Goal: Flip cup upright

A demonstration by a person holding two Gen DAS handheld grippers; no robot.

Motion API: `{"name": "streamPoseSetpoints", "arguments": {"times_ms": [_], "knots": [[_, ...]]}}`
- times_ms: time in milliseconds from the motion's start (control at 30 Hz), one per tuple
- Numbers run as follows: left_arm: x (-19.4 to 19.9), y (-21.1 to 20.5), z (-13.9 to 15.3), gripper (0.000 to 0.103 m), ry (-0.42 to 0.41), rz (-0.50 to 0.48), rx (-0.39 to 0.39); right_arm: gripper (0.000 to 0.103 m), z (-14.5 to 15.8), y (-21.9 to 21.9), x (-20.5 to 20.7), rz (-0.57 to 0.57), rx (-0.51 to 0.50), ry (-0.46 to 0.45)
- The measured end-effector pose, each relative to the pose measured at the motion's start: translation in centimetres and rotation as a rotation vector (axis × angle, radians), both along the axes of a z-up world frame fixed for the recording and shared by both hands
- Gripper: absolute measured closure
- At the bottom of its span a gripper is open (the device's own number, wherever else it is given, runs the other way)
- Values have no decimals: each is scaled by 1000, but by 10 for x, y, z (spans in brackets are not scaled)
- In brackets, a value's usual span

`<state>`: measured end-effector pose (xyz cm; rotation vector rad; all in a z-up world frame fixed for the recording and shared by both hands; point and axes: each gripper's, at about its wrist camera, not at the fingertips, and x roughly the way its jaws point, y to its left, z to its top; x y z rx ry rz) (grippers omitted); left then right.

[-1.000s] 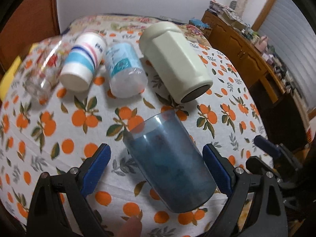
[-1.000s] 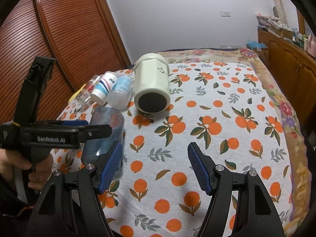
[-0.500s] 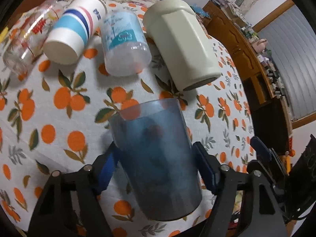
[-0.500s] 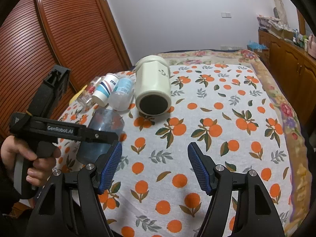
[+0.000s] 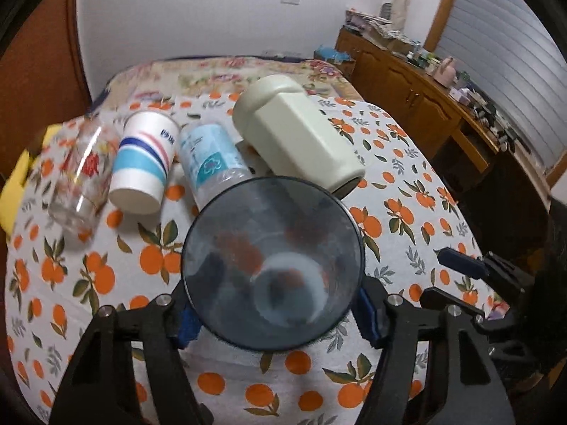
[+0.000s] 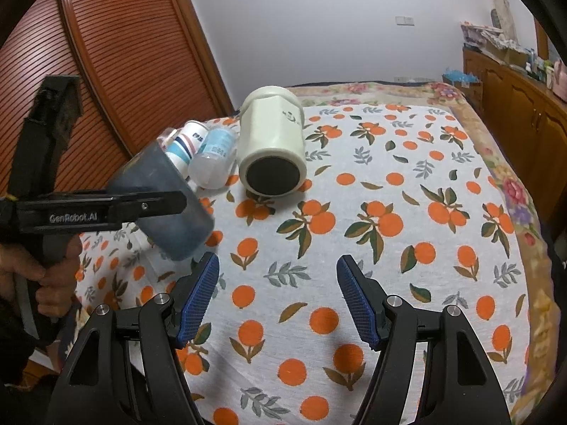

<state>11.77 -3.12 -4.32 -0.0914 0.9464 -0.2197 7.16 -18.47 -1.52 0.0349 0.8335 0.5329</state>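
Note:
My left gripper [image 5: 273,315] is shut on a translucent blue plastic cup [image 5: 272,262]. The cup is lifted off the table and tilted, its open mouth facing the left wrist camera. In the right wrist view the same blue cup [image 6: 166,209] hangs in the left gripper [image 6: 141,205] above the cloth, mouth up and to the left, base down and to the right. My right gripper [image 6: 278,297] is open and empty, low over the tablecloth to the right of the cup.
A cream mug [image 5: 297,138], a clear bottle with a blue label [image 5: 209,163], a striped paper cup [image 5: 145,163] and a clear glass [image 5: 81,177] lie on their sides on the orange-print tablecloth [image 6: 389,212]. A wooden cabinet [image 5: 425,102] stands at the right.
My left gripper closed on the blue cup, lifted it off the cloth and tipped its mouth toward the camera. The right gripper stayed open and barely moved.

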Motion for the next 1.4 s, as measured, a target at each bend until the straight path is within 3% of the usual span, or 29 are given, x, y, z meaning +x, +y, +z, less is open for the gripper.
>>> {"name": "streamPoseSetpoints", "arguments": {"times_ms": [300,800,1400], "knots": [[-3,-23,-5,35,-32,-45,78,32,0,-5,-1,-15,-7,0],[-19,-33,-1,30,-78,-47,74,32,2,-5,0,-20,-6,-5],[-55,-13,28,29,-182,-14,46,32,27,16,-9,-12,-3,-70]]}}
